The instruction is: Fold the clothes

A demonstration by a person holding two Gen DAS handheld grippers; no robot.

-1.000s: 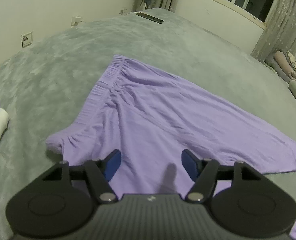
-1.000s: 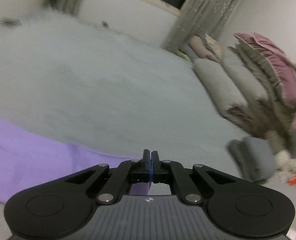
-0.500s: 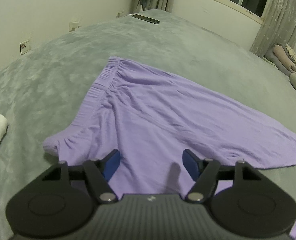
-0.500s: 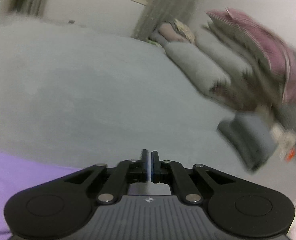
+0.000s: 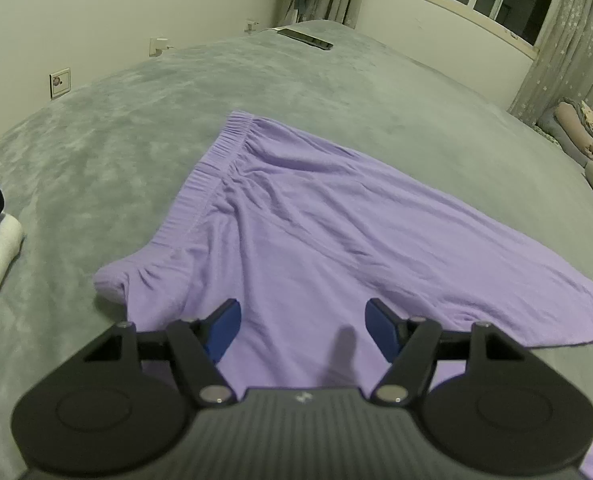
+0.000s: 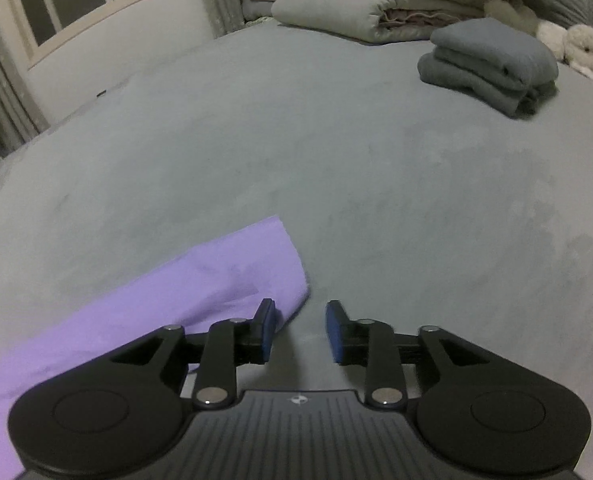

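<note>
Purple pants (image 5: 316, 232) flat on bed (image 5: 116, 132). Left gripper (image 5: 302, 320) fingers spread wide above them; right gripper (image 6: 298, 330) parted, empty, by leg hem.

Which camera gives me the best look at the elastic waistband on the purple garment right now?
The left wrist view. The waistband runs there in full along the left edge of the purple garment, gathers visible, beyond the open left claw. The right wrist view shows only a plain end of the fabric beside the open right claw, no waistband.
</note>
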